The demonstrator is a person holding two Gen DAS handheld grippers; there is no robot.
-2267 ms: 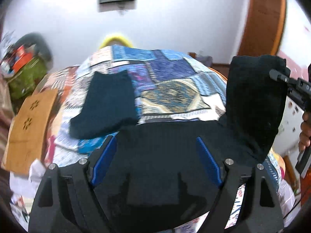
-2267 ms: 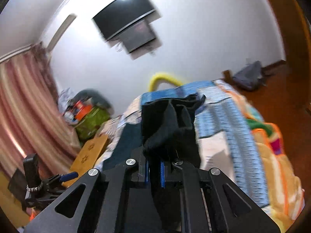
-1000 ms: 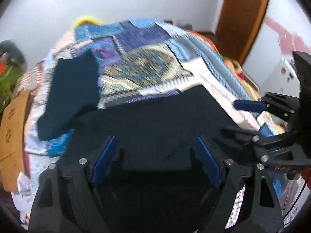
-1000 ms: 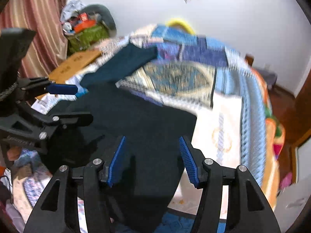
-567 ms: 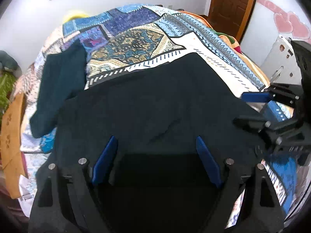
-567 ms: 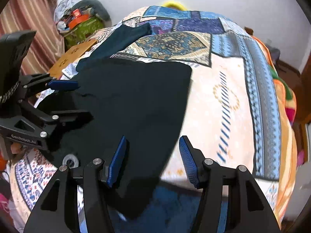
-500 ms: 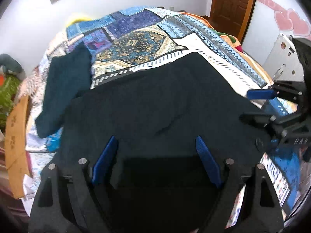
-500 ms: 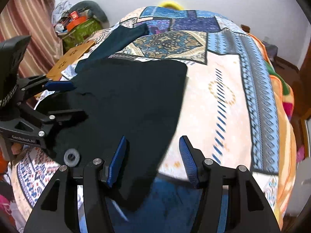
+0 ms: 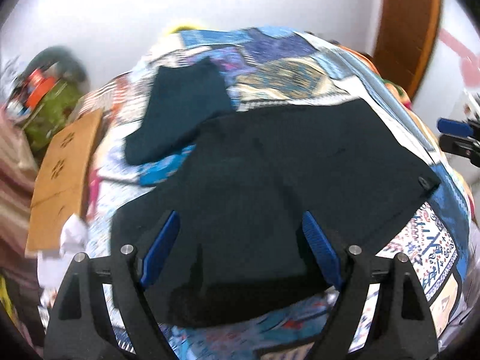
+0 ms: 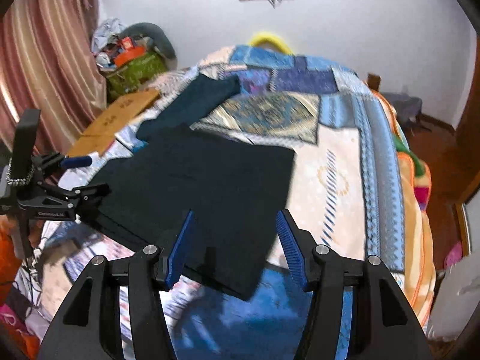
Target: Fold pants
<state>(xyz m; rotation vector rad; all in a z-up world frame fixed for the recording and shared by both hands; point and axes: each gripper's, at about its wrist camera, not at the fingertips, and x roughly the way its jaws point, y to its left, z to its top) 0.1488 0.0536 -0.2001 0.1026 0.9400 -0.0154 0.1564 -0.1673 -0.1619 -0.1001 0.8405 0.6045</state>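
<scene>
Left wrist view: my left gripper (image 9: 240,240) has its blue ribbed fingers (image 9: 160,249) spread wide, nothing pinched. The black pants (image 9: 300,162) lie flat on the patchwork bedspread (image 9: 288,72), matte, a rough rectangle; a small button shows at the right corner. The near hem is hidden behind my fingers. A dark teal garment (image 9: 183,105) overlaps the far-left edge. Blurred throughout.

Right wrist view: my right gripper (image 10: 235,246) is parted and empty above the pants' (image 10: 204,186) near corner. The left gripper (image 10: 75,177) sits at the left edge; contact unclear.
</scene>
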